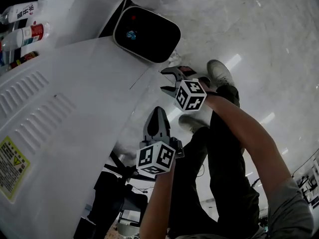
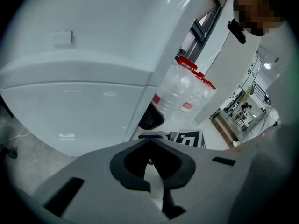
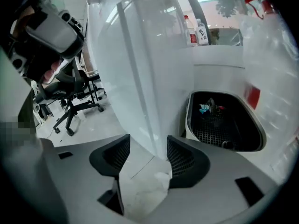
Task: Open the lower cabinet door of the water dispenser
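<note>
The white water dispenser (image 1: 75,118) fills the left of the head view, its black tap panel (image 1: 146,34) at the top. My right gripper (image 1: 168,81) hangs close to the dispenser's front, jaws open with nothing between them. In the right gripper view the right gripper (image 3: 147,146) points at a curved white front panel (image 3: 149,73) with a long seam, next to the black drip tray recess (image 3: 224,120). My left gripper (image 1: 158,114) is lower in the head view and shut on nothing. In the left gripper view the left gripper (image 2: 150,146) faces a white cabinet panel (image 2: 70,101).
Water bottles (image 1: 25,34) stand on the dispenser's top. Clear red-capped bottles (image 2: 187,87) show beside the dispenser. A black office chair (image 3: 70,101) stands on the pale floor. The person's legs and shoes (image 1: 219,72) are just right of the grippers.
</note>
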### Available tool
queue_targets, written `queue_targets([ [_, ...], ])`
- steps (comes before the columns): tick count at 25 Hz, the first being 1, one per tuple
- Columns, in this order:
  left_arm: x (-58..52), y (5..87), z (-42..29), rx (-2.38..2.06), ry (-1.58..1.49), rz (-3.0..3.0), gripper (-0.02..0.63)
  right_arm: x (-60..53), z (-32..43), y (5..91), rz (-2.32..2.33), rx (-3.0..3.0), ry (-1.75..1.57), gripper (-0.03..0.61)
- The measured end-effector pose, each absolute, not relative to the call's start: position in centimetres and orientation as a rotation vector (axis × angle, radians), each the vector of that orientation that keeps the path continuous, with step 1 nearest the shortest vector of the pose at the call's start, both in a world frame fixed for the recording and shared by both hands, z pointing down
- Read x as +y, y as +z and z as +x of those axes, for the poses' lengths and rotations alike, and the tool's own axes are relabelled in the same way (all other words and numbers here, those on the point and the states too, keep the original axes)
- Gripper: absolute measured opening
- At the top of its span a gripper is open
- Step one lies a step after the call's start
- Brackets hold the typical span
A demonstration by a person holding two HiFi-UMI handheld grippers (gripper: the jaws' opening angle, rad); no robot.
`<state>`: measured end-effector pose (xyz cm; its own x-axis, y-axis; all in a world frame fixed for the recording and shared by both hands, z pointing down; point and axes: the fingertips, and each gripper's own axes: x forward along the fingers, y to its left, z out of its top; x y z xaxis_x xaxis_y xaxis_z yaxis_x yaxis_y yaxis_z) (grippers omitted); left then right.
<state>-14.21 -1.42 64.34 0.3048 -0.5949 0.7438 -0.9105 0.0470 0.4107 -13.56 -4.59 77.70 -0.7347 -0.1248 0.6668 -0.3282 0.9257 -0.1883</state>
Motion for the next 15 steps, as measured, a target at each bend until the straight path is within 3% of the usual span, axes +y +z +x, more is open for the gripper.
queue_targets([
  [9, -1.1, 66.9, -15.3, -1.404, 0.405, 1.642, 0.005, -7.0, -16.1, 80.5, 0.390, -2.403, 0.309, 0.229],
  [15, -0.7, 67.6, -15.9, -1.412, 0.393, 1.639, 0.005, -7.3, -16.4, 80.8, 0.440, -2.417, 0.306, 0.190],
])
